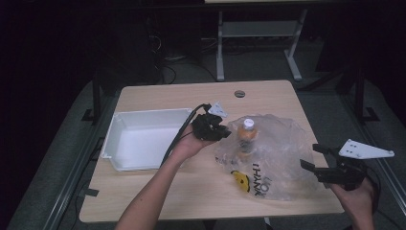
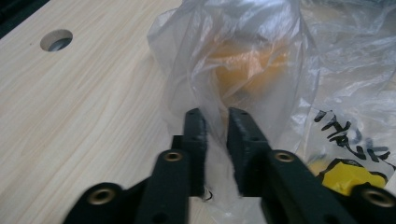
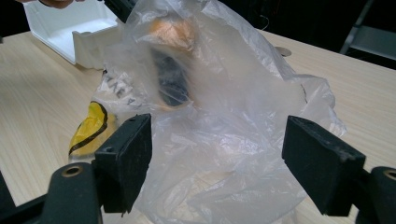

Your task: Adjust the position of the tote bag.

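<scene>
A clear plastic bag [image 1: 275,143] with black lettering and a yellow smiley lies on the right half of the wooden table [image 1: 167,191]. Inside it stands an orange bottle [image 1: 247,136] with a white cap, seen blurred through the film [image 2: 247,65] [image 3: 173,51]. My left gripper [image 1: 226,132] is at the bag's left edge. Its jaws stand almost together with a fold of bag film [image 2: 217,126] in the narrow gap between them. My right gripper [image 1: 313,155] hovers at the bag's right side, jaws wide open [image 3: 217,135] and nothing between them but the bag farther off.
A white empty tray [image 1: 112,139] sits on the table's left half, and shows at the far left [image 3: 88,44] in the right gripper view. A round cable hole [image 1: 240,93] is near the back edge. Dark floor and desk legs lie beyond.
</scene>
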A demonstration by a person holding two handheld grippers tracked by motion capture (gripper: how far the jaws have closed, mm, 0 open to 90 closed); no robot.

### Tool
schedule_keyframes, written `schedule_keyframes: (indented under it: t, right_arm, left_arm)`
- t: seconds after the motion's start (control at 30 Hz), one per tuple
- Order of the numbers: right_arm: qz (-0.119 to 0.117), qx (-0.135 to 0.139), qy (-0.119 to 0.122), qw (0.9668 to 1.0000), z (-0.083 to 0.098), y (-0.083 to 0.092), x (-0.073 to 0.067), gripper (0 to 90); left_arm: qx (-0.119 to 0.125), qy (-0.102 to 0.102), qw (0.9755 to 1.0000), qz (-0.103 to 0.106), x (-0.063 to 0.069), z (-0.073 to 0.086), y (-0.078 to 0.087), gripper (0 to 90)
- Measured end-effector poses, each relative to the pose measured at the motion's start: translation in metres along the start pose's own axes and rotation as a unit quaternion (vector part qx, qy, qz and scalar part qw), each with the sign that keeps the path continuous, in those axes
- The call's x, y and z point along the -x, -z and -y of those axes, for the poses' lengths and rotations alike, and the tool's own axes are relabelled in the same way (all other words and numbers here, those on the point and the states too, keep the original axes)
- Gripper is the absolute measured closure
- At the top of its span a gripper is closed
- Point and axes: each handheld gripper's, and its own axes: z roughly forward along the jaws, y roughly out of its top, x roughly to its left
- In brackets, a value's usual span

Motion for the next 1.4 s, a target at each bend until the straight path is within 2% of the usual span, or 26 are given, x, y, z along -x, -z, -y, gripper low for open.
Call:
schedule_keyframes:
  t: [0.07,0.2,0.37,0.63,0.73,1.4]
  right_arm:
    - [0.0,-0.001,0.001,1.0,0.0,0.0,0.0,23.8]
    - [-0.001,-0.005,-0.002,1.0,0.0,-0.001,-0.001,23.8]
    - [-0.001,-0.007,-0.001,1.0,-0.001,-0.001,-0.002,23.9]
    - [0.0,-0.007,0.003,1.0,-0.002,-0.002,-0.003,23.9]
    - [0.001,-0.011,0.004,0.9999,-0.002,-0.003,-0.003,23.9]
    - [-0.003,-0.024,0.013,0.9996,0.0,-0.008,-0.003,27.9]
  left_arm:
    - [-0.004,-0.006,1.0,0.0,0.0,0.0,0.0,85.7]
    - [-0.006,-0.009,0.9999,-0.002,-0.002,0.001,0.0,89.5]
    - [-0.014,-0.016,0.9997,-0.011,-0.001,0.003,0.001,89.8]
    - [-0.024,-0.008,0.9995,-0.017,-0.006,0.013,0.003,89.8]
    - [-0.027,-0.002,0.9995,-0.018,-0.009,0.017,0.002,89.8]
    - [-0.048,-0.005,0.9987,-0.019,-0.011,0.025,-0.005,89.9]
